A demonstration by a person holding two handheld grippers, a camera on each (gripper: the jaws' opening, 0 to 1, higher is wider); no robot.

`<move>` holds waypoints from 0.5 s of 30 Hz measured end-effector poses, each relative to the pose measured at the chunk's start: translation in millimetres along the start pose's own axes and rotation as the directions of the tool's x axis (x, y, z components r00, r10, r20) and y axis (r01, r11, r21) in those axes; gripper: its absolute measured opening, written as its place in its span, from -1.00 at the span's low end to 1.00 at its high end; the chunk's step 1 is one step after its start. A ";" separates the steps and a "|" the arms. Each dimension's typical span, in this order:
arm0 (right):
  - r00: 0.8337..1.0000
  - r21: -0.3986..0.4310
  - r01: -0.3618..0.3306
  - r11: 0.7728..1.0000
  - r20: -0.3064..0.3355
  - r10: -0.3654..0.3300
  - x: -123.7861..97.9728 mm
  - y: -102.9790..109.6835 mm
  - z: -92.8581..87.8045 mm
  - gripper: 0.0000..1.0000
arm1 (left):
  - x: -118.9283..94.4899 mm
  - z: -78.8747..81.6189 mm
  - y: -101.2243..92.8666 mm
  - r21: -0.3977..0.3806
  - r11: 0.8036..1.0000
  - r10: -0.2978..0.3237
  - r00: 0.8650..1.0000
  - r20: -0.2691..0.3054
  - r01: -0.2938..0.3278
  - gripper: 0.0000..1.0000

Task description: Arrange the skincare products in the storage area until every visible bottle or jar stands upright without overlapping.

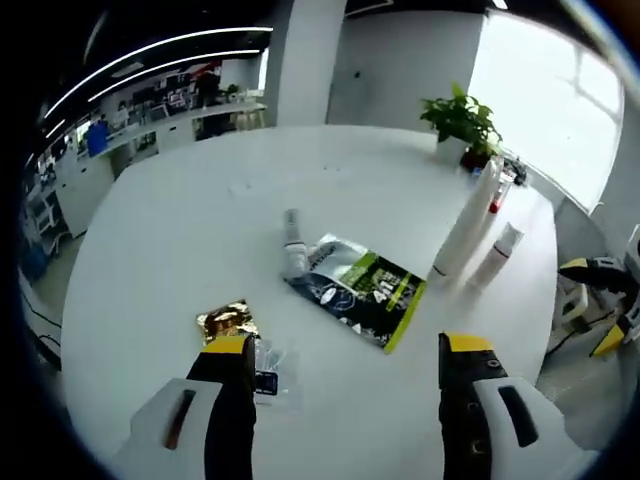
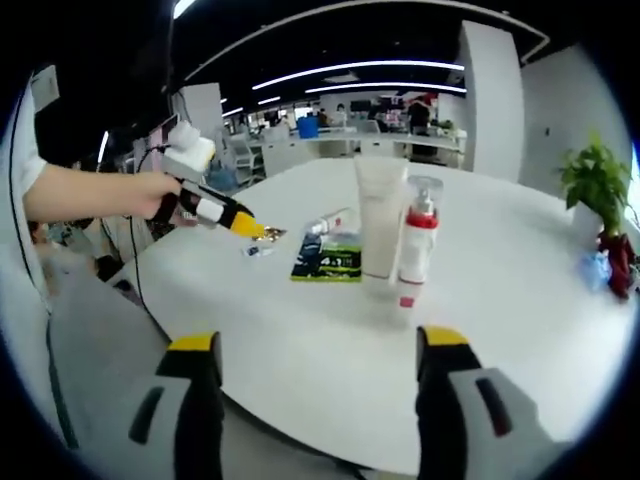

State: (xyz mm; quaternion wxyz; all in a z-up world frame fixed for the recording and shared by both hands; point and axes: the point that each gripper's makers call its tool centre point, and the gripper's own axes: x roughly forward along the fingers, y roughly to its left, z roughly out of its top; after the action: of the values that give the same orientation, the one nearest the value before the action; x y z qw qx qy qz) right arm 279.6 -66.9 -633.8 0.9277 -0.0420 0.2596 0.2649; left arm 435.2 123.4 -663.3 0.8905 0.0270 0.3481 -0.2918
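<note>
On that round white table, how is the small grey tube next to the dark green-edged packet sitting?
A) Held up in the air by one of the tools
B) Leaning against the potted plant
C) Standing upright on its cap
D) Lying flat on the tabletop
D: the small grey tube lies on its side on the round white table, touching the dark green-edged flat packet, while the tall white tube stands upright farther off.

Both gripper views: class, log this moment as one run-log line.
left gripper: open, empty | right gripper: open, empty | white tube and pump bottle: upright | small tube: lying by sachet
</note>
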 end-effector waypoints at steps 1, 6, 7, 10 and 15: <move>1.000 0.004 0.000 1.000 -0.001 0.000 0.1 -0.4 -0.2 0.60 | 4.8 4.4 3.1 0.005 1.000 0.004 1.000 -0.001 -0.004 0.42; 1.000 -0.002 0.000 1.000 -0.014 0.000 1.3 0.3 -2.3 0.59 | 21.3 19.4 13.6 0.005 1.000 0.016 1.000 -0.004 -0.016 0.41; 1.000 -0.004 0.001 1.000 -0.016 -0.001 1.4 0.5 -2.5 0.58 | 25.5 21.5 16.1 0.007 1.000 0.020 1.000 -0.011 -0.020 0.40; 1.000 -0.011 0.005 1.000 -0.020 -0.005 1.9 0.1 -3.2 0.57 | 33.1 26.0 20.6 0.011 1.000 0.029 0.999 -0.019 -0.029 0.39; 1.000 -0.003 0.011 1.000 -0.026 -0.011 1.9 -1.6 -4.6 0.57 | 49.7 31.8 24.6 0.023 0.999 0.034 0.999 -0.042 -0.033 0.35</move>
State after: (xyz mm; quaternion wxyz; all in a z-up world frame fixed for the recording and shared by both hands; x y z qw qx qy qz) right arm 279.7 -68.4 -638.8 0.9256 -0.0479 0.2710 0.2598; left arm 496.9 110.9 -674.6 0.8873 0.0487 0.3632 -0.2802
